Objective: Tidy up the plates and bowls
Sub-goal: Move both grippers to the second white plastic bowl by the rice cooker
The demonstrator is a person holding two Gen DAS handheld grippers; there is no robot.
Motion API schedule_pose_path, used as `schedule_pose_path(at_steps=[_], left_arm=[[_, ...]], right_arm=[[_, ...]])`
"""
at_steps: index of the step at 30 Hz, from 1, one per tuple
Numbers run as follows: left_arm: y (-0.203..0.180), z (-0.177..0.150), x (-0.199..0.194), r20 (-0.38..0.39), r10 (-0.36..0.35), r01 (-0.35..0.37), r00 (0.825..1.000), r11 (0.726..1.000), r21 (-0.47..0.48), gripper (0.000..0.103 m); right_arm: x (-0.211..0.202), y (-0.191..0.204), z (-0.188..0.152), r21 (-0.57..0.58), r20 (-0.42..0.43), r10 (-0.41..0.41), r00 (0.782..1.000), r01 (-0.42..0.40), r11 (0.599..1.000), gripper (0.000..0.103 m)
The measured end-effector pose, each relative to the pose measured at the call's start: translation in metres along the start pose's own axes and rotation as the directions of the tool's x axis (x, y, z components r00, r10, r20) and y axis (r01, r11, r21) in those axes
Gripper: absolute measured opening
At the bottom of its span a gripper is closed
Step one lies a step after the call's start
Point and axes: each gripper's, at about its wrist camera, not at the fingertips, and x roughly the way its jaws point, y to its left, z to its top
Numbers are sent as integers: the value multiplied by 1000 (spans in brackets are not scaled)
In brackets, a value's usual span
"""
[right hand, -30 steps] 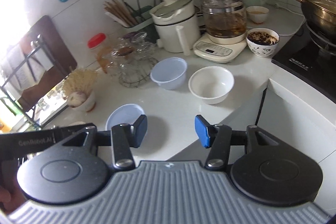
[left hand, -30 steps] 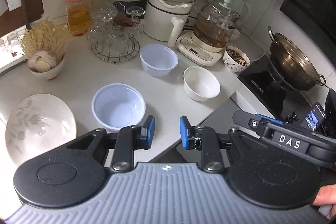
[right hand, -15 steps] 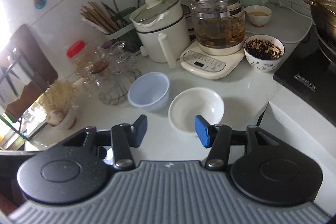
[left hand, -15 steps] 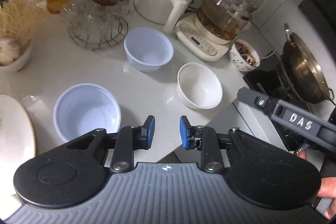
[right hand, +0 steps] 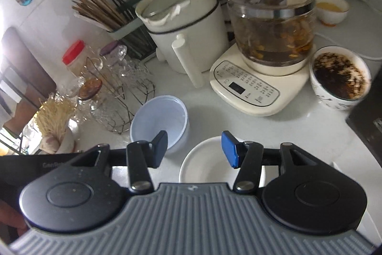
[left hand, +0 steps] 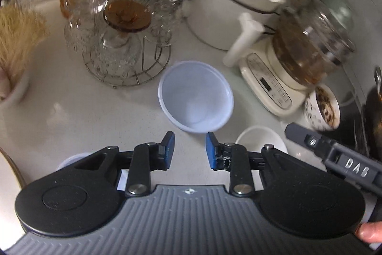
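A pale blue plastic bowl [left hand: 195, 97] stands empty on the white counter, just beyond my open left gripper [left hand: 189, 145]; it also shows in the right wrist view [right hand: 158, 122]. A white ceramic bowl [right hand: 203, 165] sits under and just beyond my open right gripper [right hand: 194, 147]; its rim shows in the left wrist view [left hand: 260, 138]. A second blue bowl [left hand: 71, 159] peeks out behind the left gripper's body. A white plate's edge [left hand: 7, 173] lies at far left. Both grippers are empty.
A wire rack of glasses [left hand: 119, 40], a white pot [left hand: 236, 4], a glass kettle on its base [left hand: 293, 63], a patterned bowl of dark food [right hand: 340, 75] and a garlic bowl [left hand: 14, 59] crowd the back. The stove edge [right hand: 365, 111] is at right.
Both grippers have moved forward and lower over the counter, toward the far blue bowl and the white bowl. The near blue bowl and the plate slid out of view. Jaws stay open.
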Motion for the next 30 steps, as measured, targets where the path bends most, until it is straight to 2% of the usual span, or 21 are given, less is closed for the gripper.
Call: schedule_pose_path(at_steps=[5,9,14,16,22,24,30], left_arm=[[9,16,25,-33,35,-38,999,996,-81,46],[22,22,44,-56,20,-29,998,985,-169,52],[38,27,61,-57,49,-61,997,970,-236,52],[43,30,69,-48,64,-74,997,964,-255,52],[62,35,73,-25,59,-63,998,952,-299,52],[69,37,74,-24,45,-51,999,946,-320,51],[71,37,81,0,38,-36,999,952,-304,48]], right_arm=[[31,-6,20,-24,-40,30,999,-31,999,54],[58,-12,31,-22,-75,42,996,-44,999,53],[88,-15,36,1,-98,56,994,-56,998,53],[100,-12,37,-26,-111,47,993,-50,998,53],[123,-5,42,-52,-145,66,987,-74,996,52],[128,-2,42,-62,-153,78,985,-88,994,45],[141,5,37,-78,-186,68,980,-84,993,39]])
